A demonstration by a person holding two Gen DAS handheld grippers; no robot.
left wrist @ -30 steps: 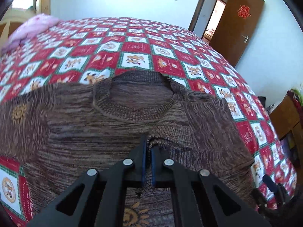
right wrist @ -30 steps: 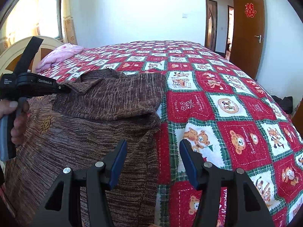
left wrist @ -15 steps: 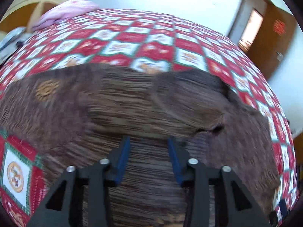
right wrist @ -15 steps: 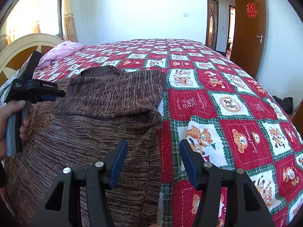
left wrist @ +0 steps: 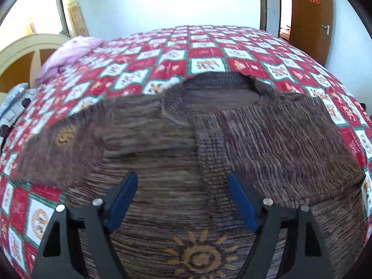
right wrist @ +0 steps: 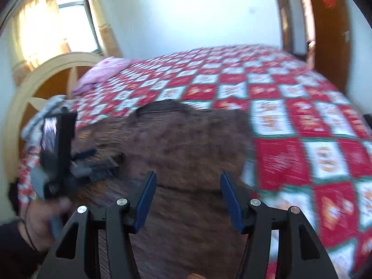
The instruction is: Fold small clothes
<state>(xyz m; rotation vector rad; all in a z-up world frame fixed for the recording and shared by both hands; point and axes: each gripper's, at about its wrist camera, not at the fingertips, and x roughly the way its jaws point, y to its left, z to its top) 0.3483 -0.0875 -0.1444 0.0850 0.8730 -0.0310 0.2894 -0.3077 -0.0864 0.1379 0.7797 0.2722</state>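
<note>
A brown knitted sweater [left wrist: 176, 144] with orange sun motifs lies flat on the bed, collar away from me. Its right sleeve [left wrist: 279, 144] is folded across the chest; the left sleeve [left wrist: 62, 148] stretches out to the left. My left gripper [left wrist: 182, 186] hovers over the sweater's middle, its jaws opening with no cloth pinched between them. In the right wrist view, which is blurred, my right gripper [right wrist: 187, 186] stands open above the sweater [right wrist: 186, 144] with nothing in it. A hand [right wrist: 44, 216] holds the left gripper's body [right wrist: 58, 148] at that view's left edge.
The bed carries a red, white and green patchwork quilt [left wrist: 209, 53]. A pink pillow [left wrist: 69, 53] lies by the curved headboard [right wrist: 39, 88] at the far left. A brown door [left wrist: 311, 16] stands ajar at the far right, a window [right wrist: 76, 23] at the back left.
My left gripper let go of the sleeve cuff on the chest, opened wide and drew back. My right gripper swung left from the sweater's edge to above its body.
</note>
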